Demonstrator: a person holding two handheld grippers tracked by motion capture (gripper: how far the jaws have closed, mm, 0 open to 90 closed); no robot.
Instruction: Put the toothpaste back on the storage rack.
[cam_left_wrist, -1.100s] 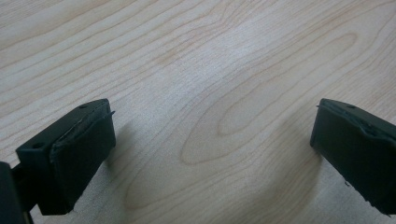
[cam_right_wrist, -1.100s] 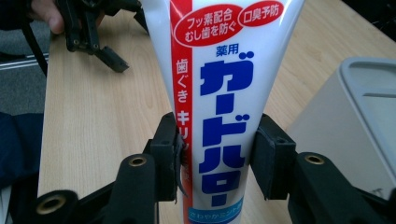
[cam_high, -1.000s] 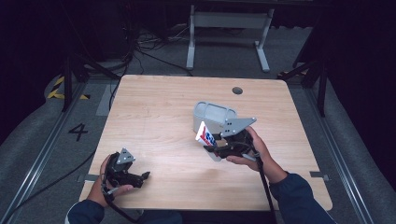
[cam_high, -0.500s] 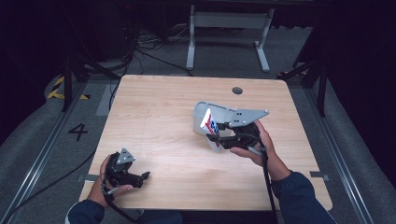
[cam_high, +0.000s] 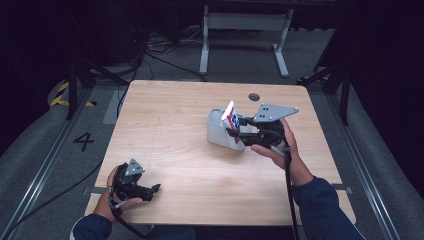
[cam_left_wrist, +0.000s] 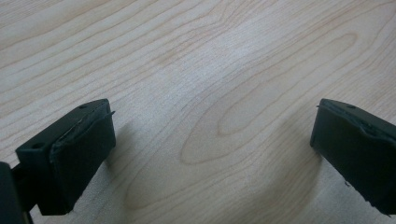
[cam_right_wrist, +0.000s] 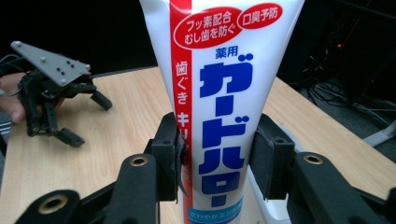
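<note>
A white toothpaste tube (cam_high: 231, 116) with blue and red print stands nearly upright, its lower end at the grey bin (cam_high: 218, 132) right of the table's middle. My right gripper (cam_high: 235, 131) is shut on the tube from the right. In the right gripper view both pads press the tube (cam_right_wrist: 224, 93) low on its sides, and the pale bin (cam_right_wrist: 275, 211) shows just below. My left gripper (cam_high: 153, 190) rests low over the front left of the table, held by a hand. Its jaws stand wide apart over bare wood (cam_left_wrist: 212, 154) with nothing between them.
The wooden table (cam_high: 175, 115) has a small round hole (cam_high: 254, 96) near its far edge. Beyond the table are a grey metal stand (cam_high: 245, 30) and cables on a dark floor. My left gripper (cam_right_wrist: 91, 120) appears far off in the right gripper view.
My right gripper has carried the toothpaste tube farther from me and to the right, turning it more upright at the bin. The left gripper has stayed put.
</note>
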